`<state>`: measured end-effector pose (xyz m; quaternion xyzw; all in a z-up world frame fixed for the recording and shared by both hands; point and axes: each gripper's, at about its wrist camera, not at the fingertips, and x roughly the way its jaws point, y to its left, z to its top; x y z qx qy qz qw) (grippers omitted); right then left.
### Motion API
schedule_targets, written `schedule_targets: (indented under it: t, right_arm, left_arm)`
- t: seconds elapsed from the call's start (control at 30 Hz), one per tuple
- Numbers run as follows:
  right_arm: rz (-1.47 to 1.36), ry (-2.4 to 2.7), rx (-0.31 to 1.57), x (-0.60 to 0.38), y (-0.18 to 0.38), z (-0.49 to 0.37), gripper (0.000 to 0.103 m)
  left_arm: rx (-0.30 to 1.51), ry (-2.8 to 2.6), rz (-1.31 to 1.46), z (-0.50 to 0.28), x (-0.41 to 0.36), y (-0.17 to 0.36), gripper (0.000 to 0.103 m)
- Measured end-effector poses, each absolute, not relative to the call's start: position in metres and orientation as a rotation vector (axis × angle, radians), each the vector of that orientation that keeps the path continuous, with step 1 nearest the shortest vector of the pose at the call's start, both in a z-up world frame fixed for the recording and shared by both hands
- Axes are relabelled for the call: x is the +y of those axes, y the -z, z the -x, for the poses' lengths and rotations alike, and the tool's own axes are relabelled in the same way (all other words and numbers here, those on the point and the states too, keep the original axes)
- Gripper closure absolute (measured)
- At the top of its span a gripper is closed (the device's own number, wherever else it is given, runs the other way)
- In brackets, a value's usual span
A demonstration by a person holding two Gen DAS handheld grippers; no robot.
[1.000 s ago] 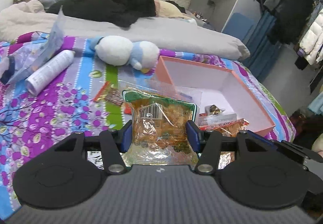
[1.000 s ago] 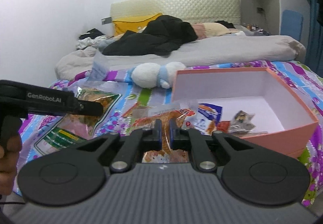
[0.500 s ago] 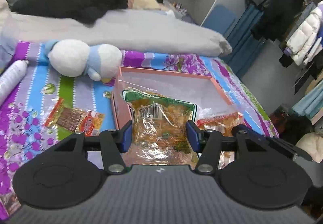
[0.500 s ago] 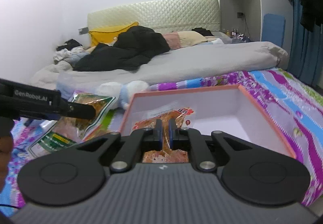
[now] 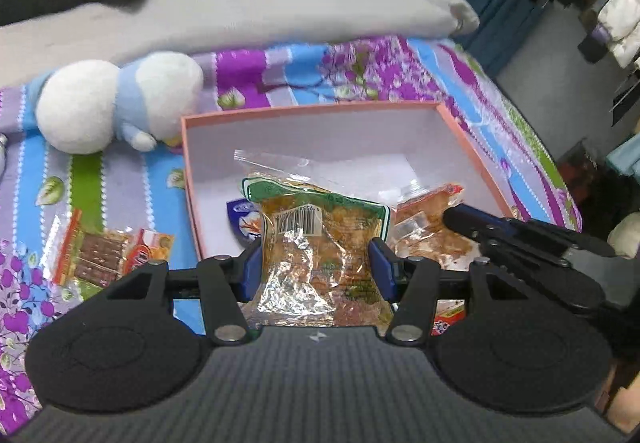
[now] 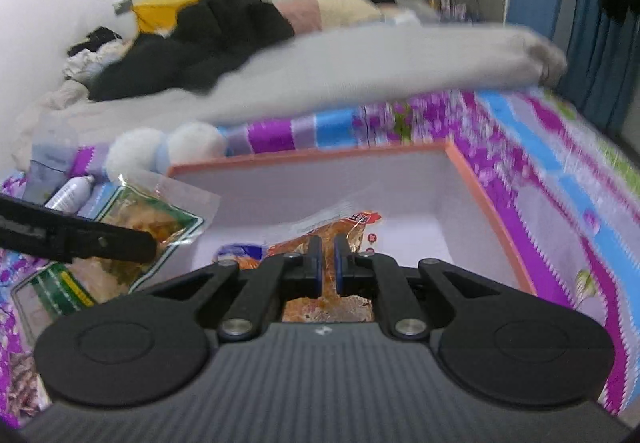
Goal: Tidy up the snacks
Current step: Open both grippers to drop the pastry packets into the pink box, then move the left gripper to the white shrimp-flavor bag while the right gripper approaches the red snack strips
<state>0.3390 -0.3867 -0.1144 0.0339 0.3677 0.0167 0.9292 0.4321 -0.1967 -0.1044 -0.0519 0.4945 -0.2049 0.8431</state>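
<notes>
Your background inventory: one white-and-blue plush toy point(image 5: 116, 105), left of centre on the floral bedspread point(image 5: 360, 71). One grey duvet point(image 5: 256, 3), bunched across the upper frame. One heap of black clothing point(image 6: 208, 39) upper left, yellow pillow point(image 6: 168, 9) behind it. One white spray can point(image 6: 72, 193), far left.
</notes>
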Motion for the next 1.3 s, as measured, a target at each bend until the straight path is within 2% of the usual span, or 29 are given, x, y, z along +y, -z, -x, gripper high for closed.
schedule_targets:
  t: [0.27,0.33,0.37,0.4,0.93,1.3]
  right_arm:
    - [-0.088,-0.022,0.846,-0.404,0.132,-0.349,0.098]
    - [-0.093,-0.026,0.846,-0.406,0.132,-0.348,0.098]
    - [-0.098,-0.025,0.844,-0.407,0.132,-0.348,0.098]
    - [-0.099,-0.021,0.841,-0.408,0.132,-0.347,0.098]
    - [-0.068,-0.072,0.703,-0.381,0.101,-0.309,0.097]
    - [-0.131,-0.136,0.604,-0.347,0.087,-0.261,0.097]
  left_arm:
    - [1.101,0.444,0.029,-0.443,-0.219,0.117,0.041]
    - [1.095,0.452,0.024,-0.443,-0.22,0.117,0.029]
    - [1.101,0.451,0.027,-0.444,-0.22,0.117,0.017]
    - [1.102,0.45,0.032,-0.444,-0.22,0.117,0.016]
    - [0.907,0.44,0.08,-0.388,-0.174,0.082,0.016]
    - [0.731,0.389,0.066,-0.335,-0.11,0.056,0.016]
